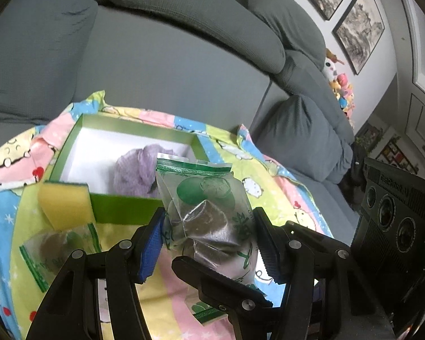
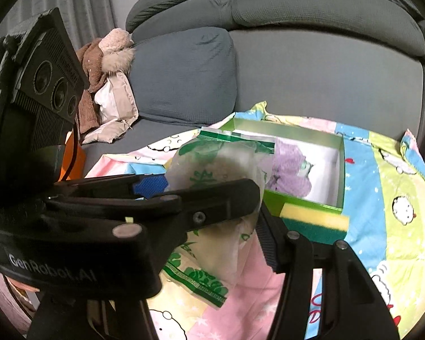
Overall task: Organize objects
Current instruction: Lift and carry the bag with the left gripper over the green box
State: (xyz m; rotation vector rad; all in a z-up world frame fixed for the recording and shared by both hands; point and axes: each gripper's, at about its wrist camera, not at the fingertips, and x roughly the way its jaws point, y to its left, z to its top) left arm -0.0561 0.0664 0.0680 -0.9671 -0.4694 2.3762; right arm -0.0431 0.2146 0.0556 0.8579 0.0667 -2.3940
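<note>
green-printed foil packet (image 1: 209,215), crinkled and translucent, clamped between both left gripper (image 1: 212,240) and right gripper (image 2: 212,198).

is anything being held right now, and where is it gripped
Yes: the green-printed packet is held by both grippers. The left gripper clamps its two side edges around the middle; the right gripper also clamps its middle.

The left gripper (image 1: 209,238) is showing matte black linkage arms joined by round silver rivets, with a ribbed blue pad (image 1: 150,243) facing one finger and a ridged black face on the other. The right gripper (image 2: 212,206) is wearing the same black arms and silver pins, plus pale "GenRobot.AI" lettering (image 2: 52,269). A black ribbed camera housing (image 1: 393,212) is carrying three round lenses and a green light.
</note>
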